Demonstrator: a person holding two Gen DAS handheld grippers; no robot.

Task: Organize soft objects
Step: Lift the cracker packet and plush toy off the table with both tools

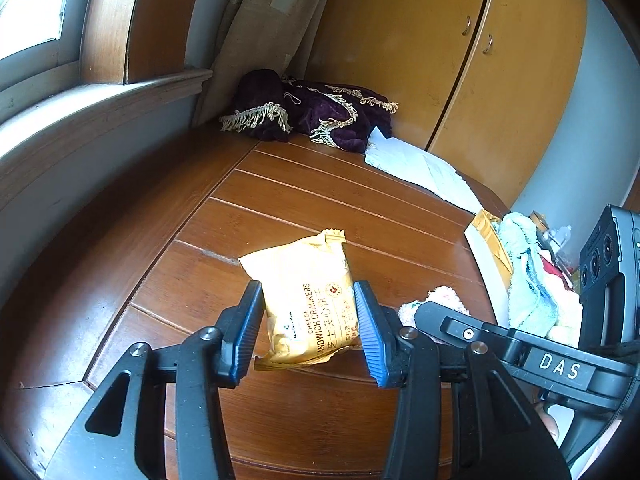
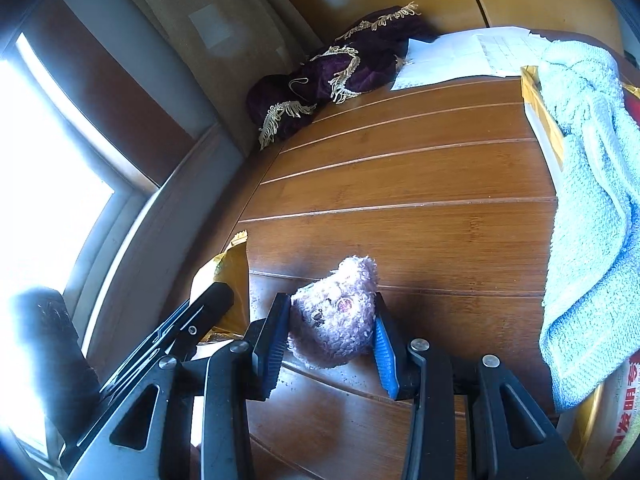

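Observation:
A yellow packet of cheese sandwich crackers (image 1: 298,268) sits between the blue pads of my left gripper (image 1: 306,294), which is shut on its sides over the wooden table (image 1: 320,208). In the right wrist view, a small pink plush toy (image 2: 334,322) fills the gap of my right gripper (image 2: 331,300), and both pads press against it just above the table (image 2: 400,184). The same plush (image 1: 438,298) shows beside the right gripper's black body in the left wrist view. The packet (image 2: 230,276) appears at the left of the right wrist view.
A cardboard box (image 1: 486,240) (image 2: 540,120) at the table's right edge holds a light blue towel (image 1: 528,276) (image 2: 592,184). A purple fringed cloth (image 1: 320,114) (image 2: 340,74) and white papers (image 1: 420,164) (image 2: 460,56) lie at the back. A wardrobe (image 1: 480,60) stands behind.

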